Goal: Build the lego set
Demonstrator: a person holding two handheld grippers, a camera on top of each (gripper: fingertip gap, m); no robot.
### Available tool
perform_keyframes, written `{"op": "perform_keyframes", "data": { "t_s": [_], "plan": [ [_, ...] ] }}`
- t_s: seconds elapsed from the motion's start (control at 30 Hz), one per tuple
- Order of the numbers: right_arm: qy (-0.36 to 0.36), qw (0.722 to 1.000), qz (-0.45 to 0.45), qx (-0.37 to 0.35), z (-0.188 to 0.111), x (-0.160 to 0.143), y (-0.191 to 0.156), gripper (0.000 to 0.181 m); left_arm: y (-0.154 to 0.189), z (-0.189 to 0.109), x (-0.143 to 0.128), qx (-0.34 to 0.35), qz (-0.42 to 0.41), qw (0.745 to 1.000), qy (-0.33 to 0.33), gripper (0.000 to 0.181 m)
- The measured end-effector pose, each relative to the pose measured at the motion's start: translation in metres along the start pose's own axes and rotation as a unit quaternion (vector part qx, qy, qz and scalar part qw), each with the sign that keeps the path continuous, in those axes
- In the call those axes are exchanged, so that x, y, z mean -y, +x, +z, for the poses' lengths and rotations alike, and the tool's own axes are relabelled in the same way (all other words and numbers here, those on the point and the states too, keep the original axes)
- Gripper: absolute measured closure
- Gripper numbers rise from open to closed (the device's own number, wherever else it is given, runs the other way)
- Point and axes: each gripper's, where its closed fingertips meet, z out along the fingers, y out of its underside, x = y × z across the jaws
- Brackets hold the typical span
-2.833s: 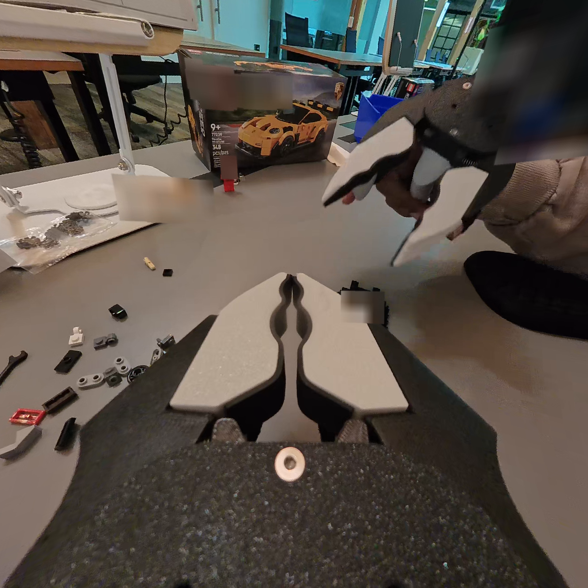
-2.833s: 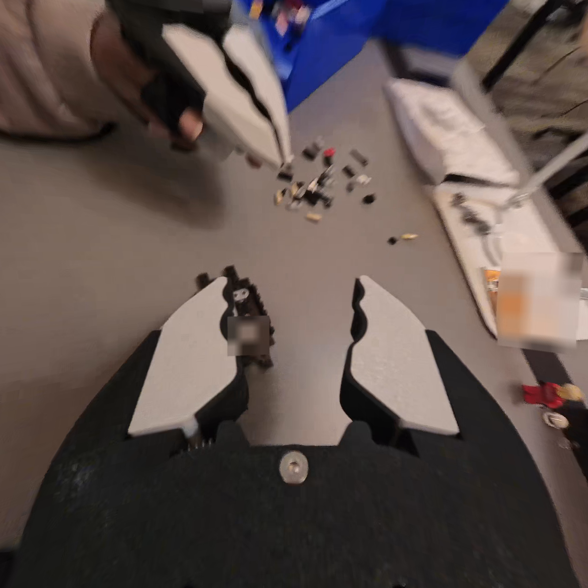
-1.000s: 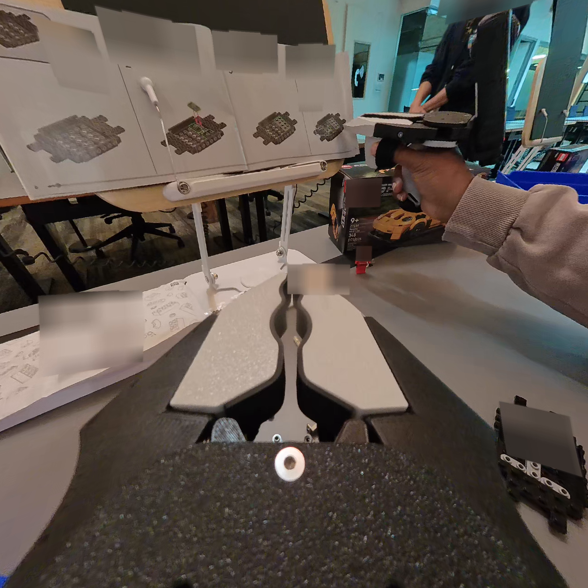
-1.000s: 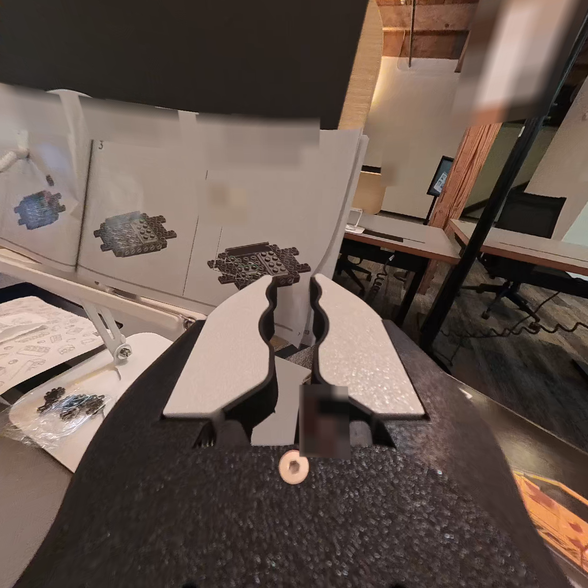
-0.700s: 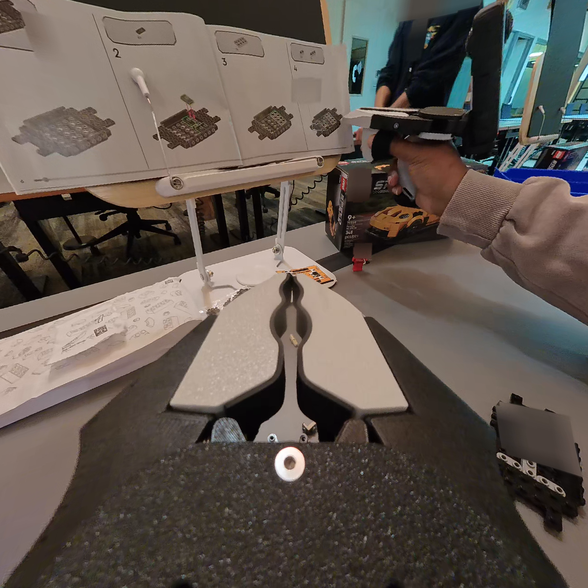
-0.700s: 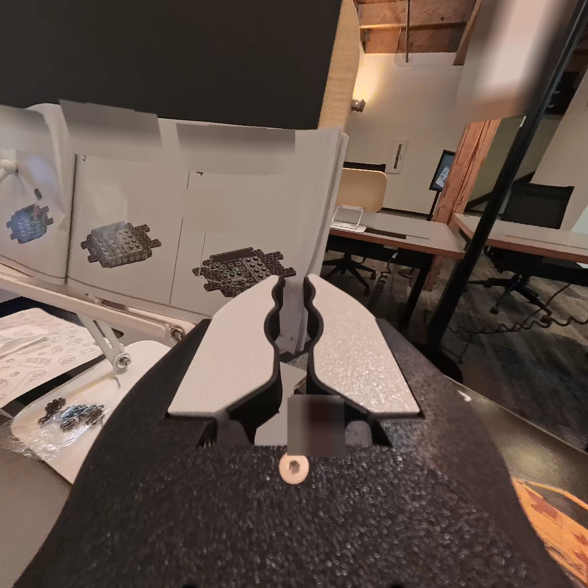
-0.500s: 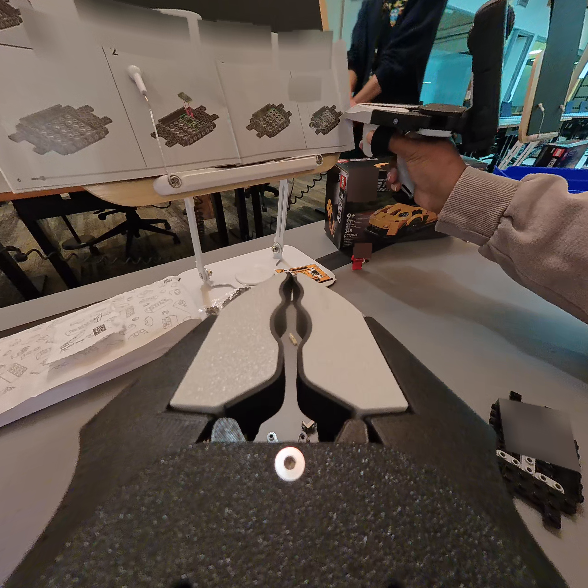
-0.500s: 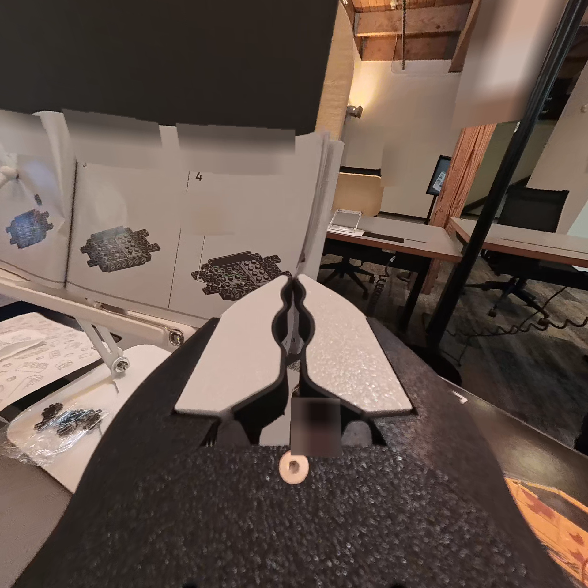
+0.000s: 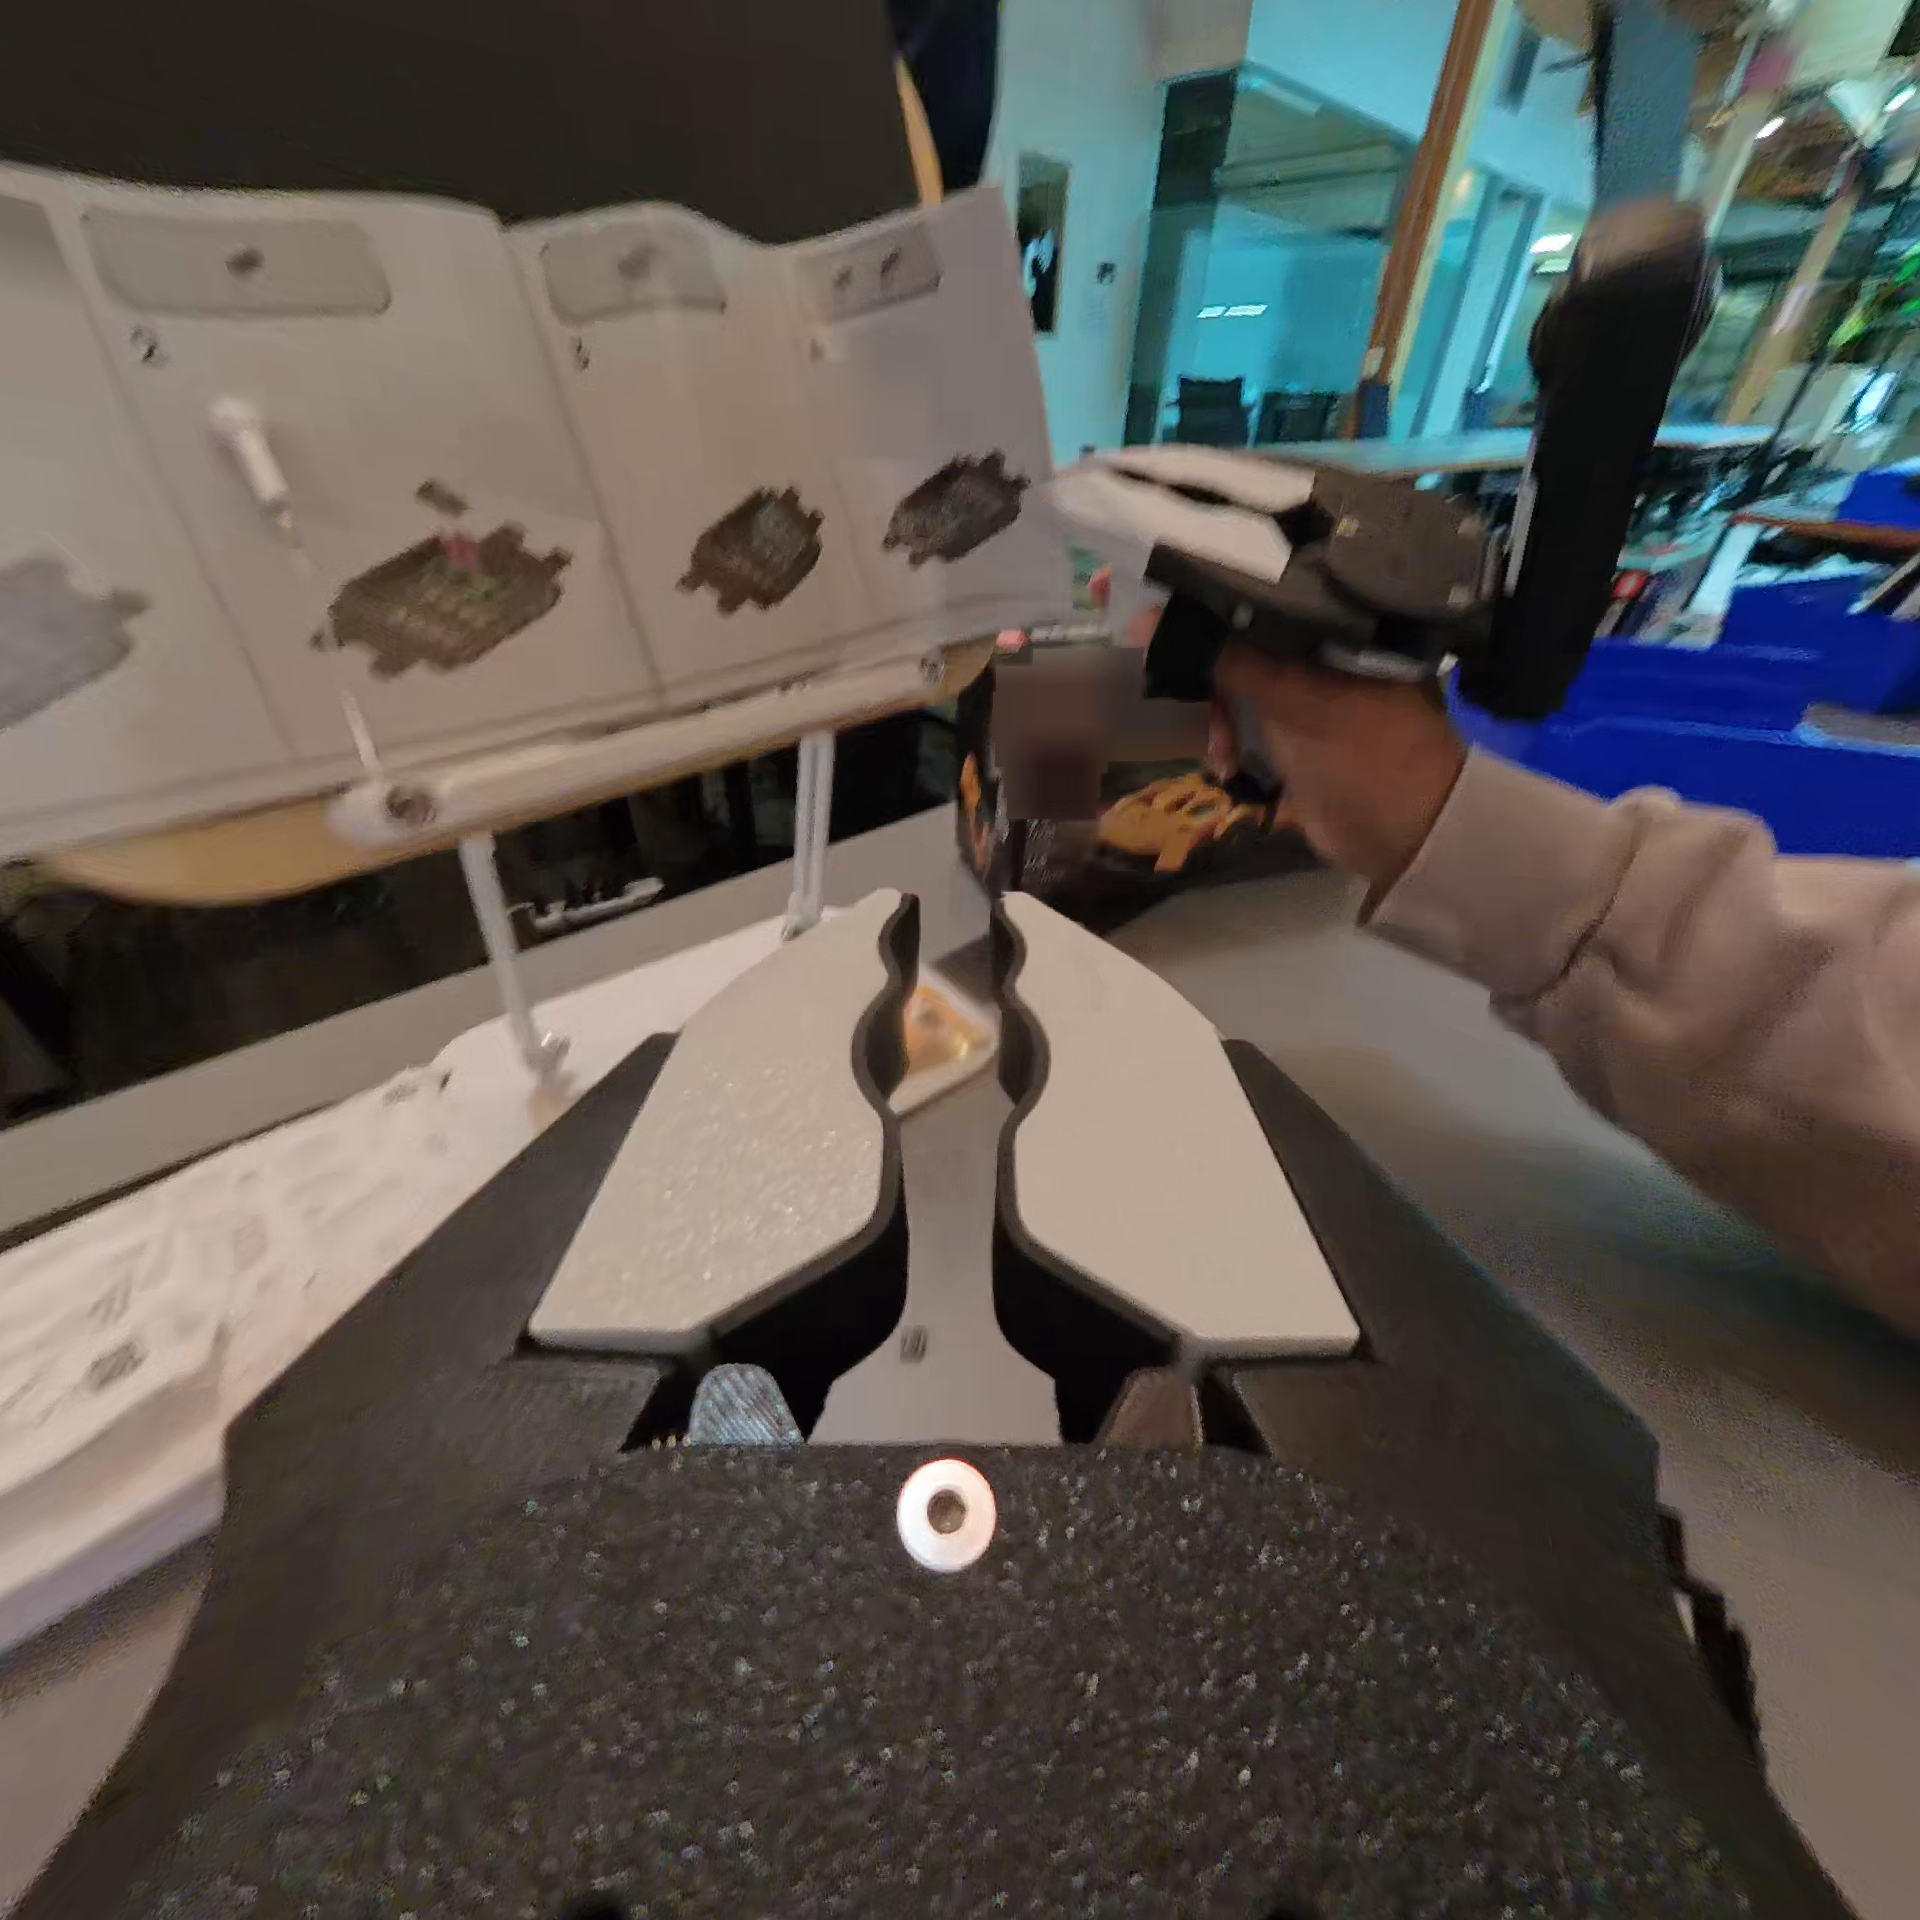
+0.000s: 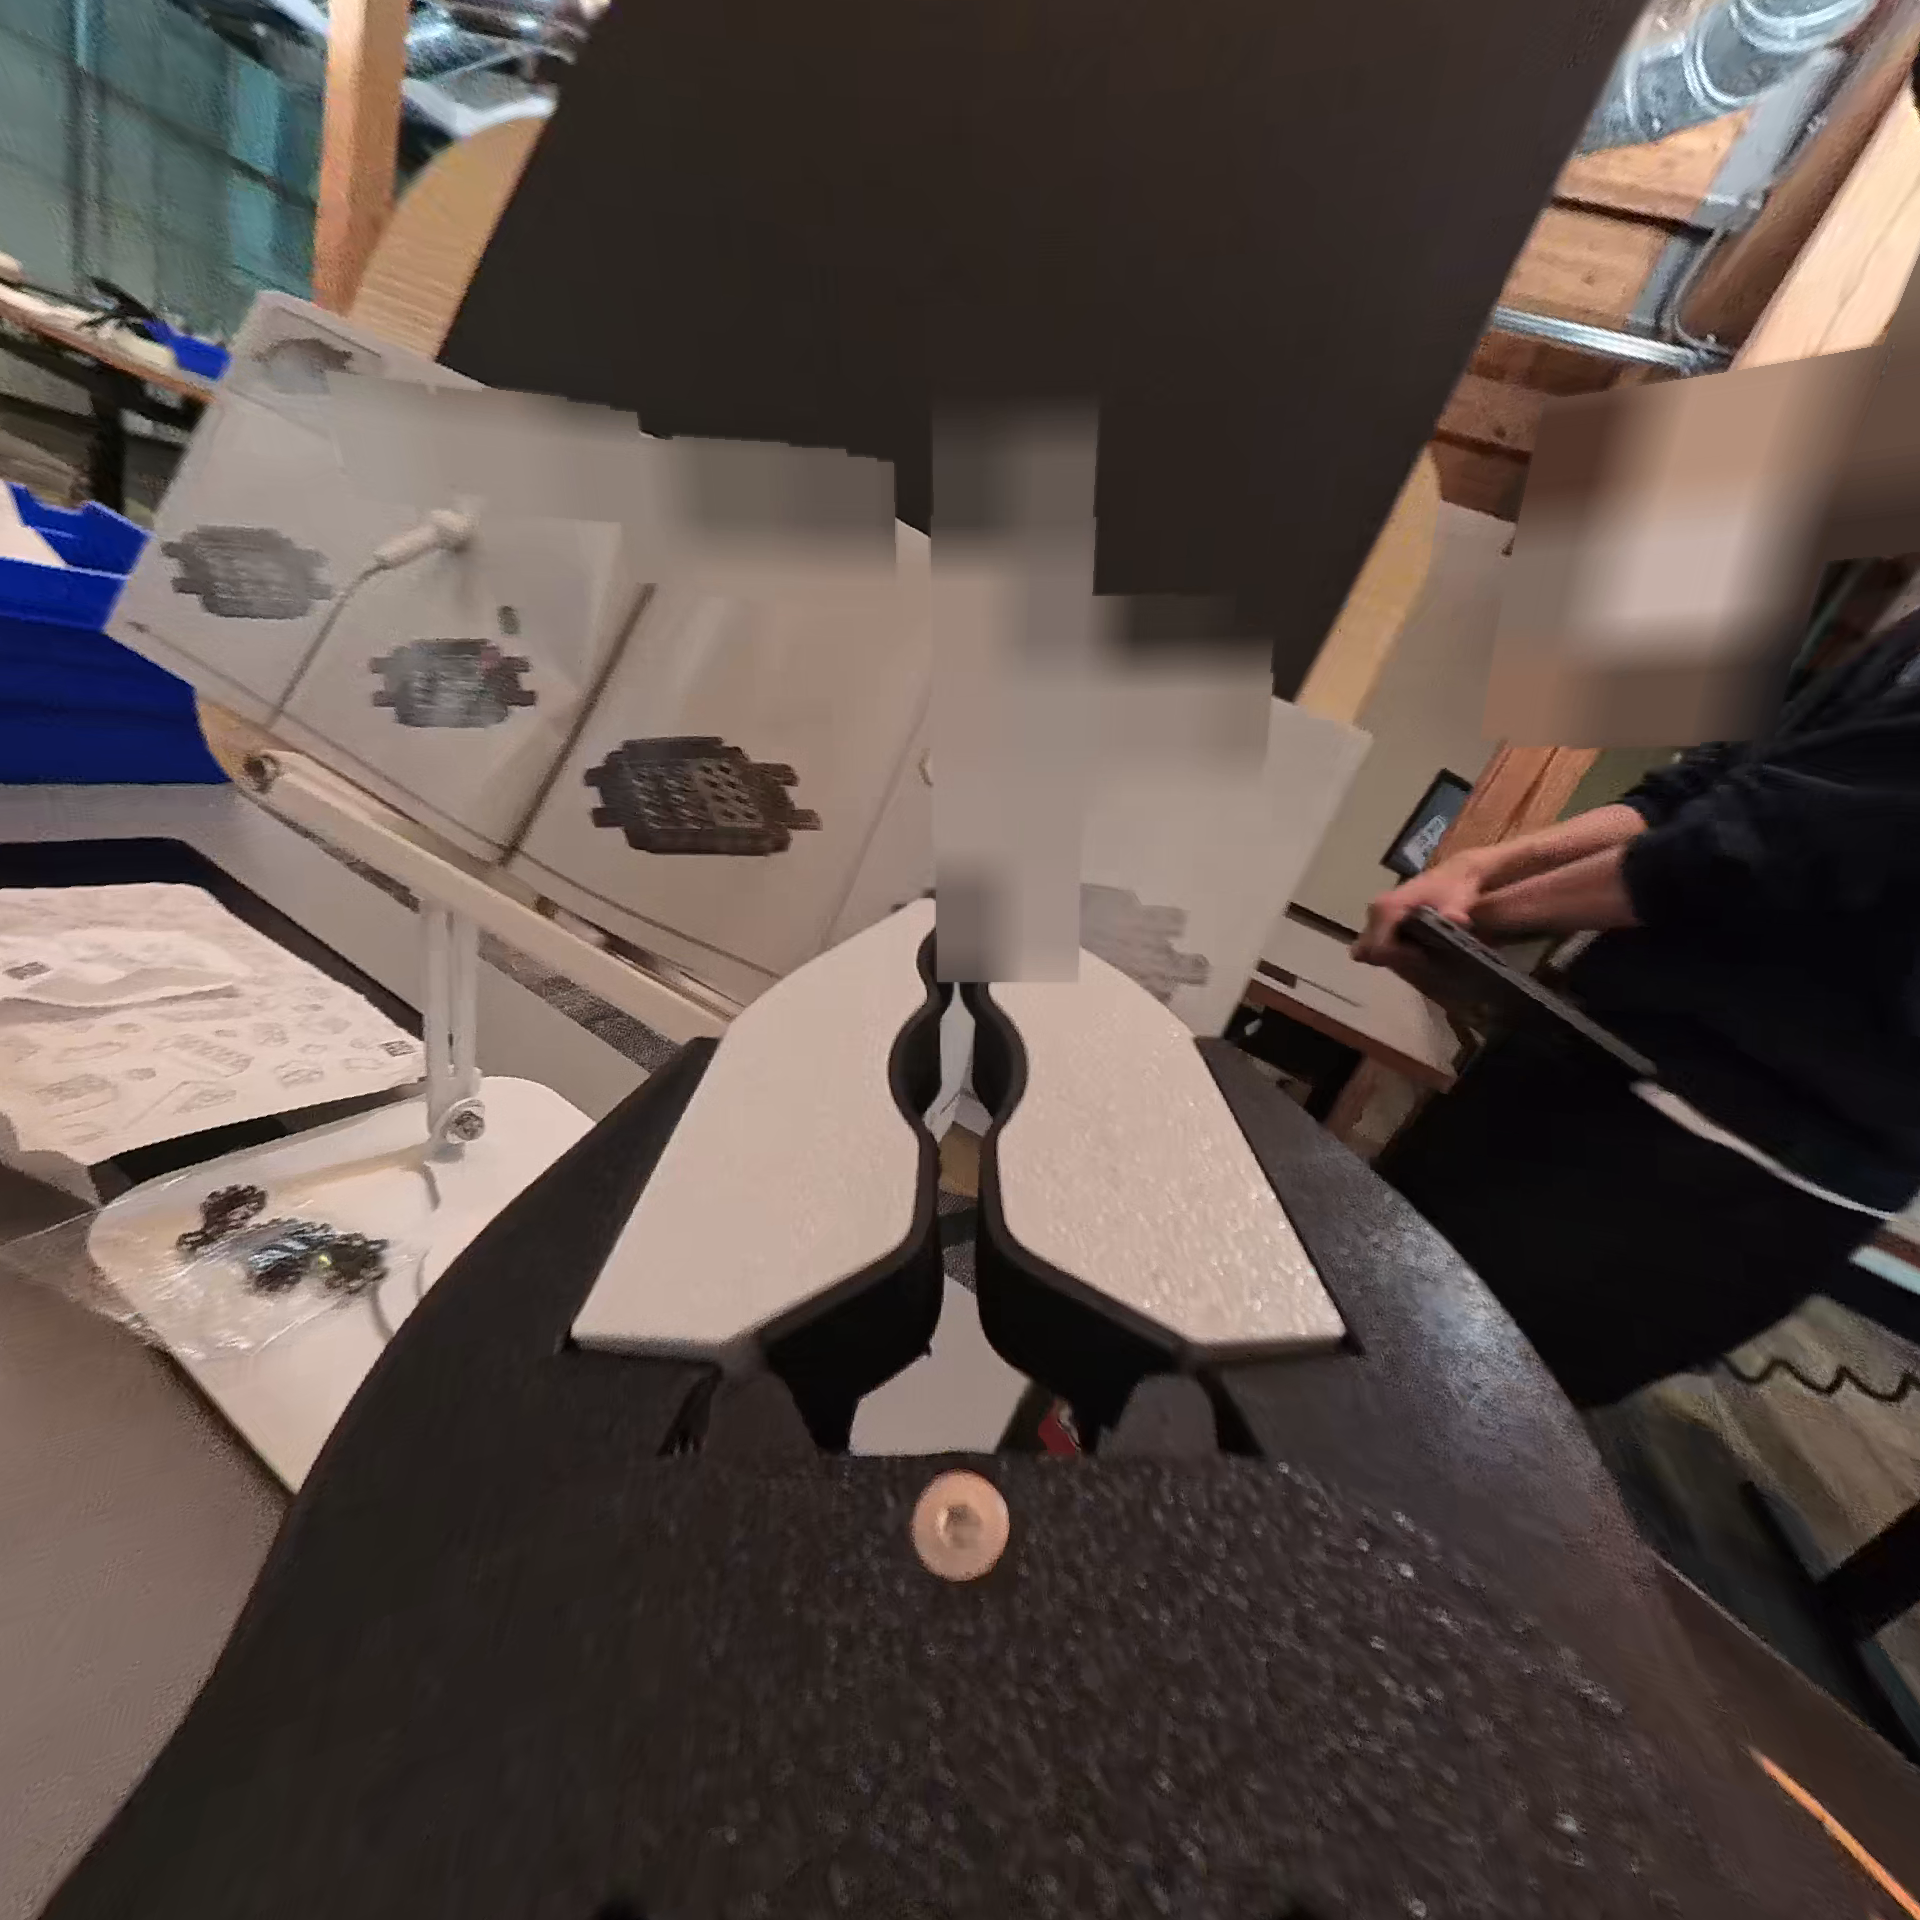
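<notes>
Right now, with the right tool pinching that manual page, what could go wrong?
The right tool is shut on the manual page, which bows; a hard pull may tear it. The stand has thin legs and might tip. The left tool is open and empty, bracing nothing.

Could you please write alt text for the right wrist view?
The right gripper is shut on a page of the instruction booklet propped on a white stand. A clear bag of small dark pieces lies at left.

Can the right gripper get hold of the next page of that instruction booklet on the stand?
Probably yes: the right gripper appears already shut on the right-hand page edge of the instruction booklet, nothing between them. The left gripper hangs clear below.
</notes>
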Motion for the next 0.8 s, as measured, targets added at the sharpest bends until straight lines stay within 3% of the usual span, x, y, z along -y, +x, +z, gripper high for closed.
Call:
{"op": "perform_keyframes", "data": {
  "t_s": [0.3, 0.53, 0.7, 0.8],
  "plan": [
    [0.009, 0.999, -0.027, 0.032, 0.005, 0.015, -0.029, 0.181, 0.003, 0.105, 0.090, -0.081, -0.082, 0.993, 0.037, 0.166],
    [0.015, 0.999, -0.022, 0.043, 0.006, 0.018, -0.032, 0.181, 0.001, 0.164, 0.099, -0.123, -0.082, 0.989, 0.028, 0.163],
    [0.016, 0.998, -0.018, 0.052, 0.006, 0.017, -0.033, 0.181, 0.014, 0.175, 0.102, -0.171, -0.095, 0.980, 0.031, 0.163],
    [0.018, 0.998, -0.014, 0.054, 0.005, 0.017, -0.033, 0.181, 0.011, 0.176, 0.100, -0.169, -0.100, 0.980, 0.030, 0.176]
  ]
}}
